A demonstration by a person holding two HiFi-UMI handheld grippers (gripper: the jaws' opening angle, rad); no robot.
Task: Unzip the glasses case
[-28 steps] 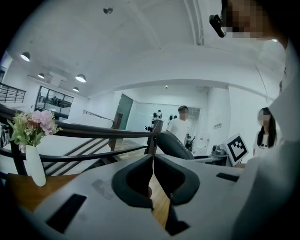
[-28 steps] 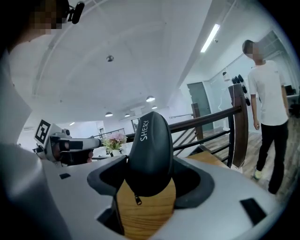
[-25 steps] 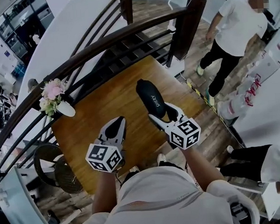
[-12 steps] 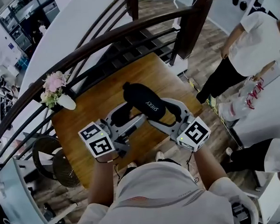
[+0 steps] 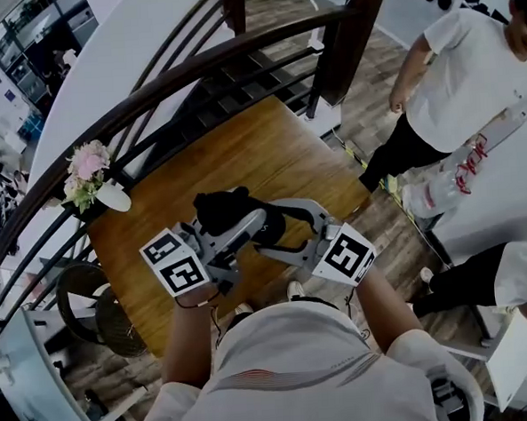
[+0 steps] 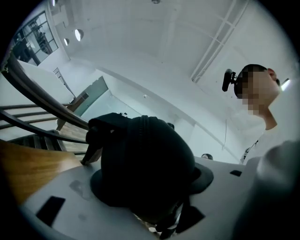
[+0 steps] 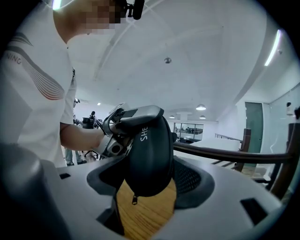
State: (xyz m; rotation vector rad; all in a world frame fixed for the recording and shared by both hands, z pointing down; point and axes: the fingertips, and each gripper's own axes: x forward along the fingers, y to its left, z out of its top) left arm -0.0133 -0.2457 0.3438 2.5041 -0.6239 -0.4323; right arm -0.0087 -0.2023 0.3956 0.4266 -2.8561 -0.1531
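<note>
The black glasses case (image 5: 221, 209) hangs in the air above the wooden table (image 5: 242, 153), close to my body. My right gripper (image 5: 278, 229) is shut on one end of it; in the right gripper view the case (image 7: 150, 154) stands upright between the pads, its zipper pull (image 7: 135, 200) dangling below. My left gripper (image 5: 238, 229) has come onto the other end. Its jaws have just been closing, and the case (image 6: 140, 159) fills the space between the pads and touches both. The right gripper view shows the left gripper (image 7: 126, 117) clasping the case's top.
A small white vase of pink flowers (image 5: 88, 176) stands at the table's left corner. A dark curved stair railing (image 5: 193, 76) runs behind the table. A person in a white shirt (image 5: 469, 77) stands at the right. A round woven chair (image 5: 91, 305) sits low on the left.
The right gripper lifted the case off the table and drew it toward me. The left gripper, shut and apart before, opened, swung over and took the case's other end.
</note>
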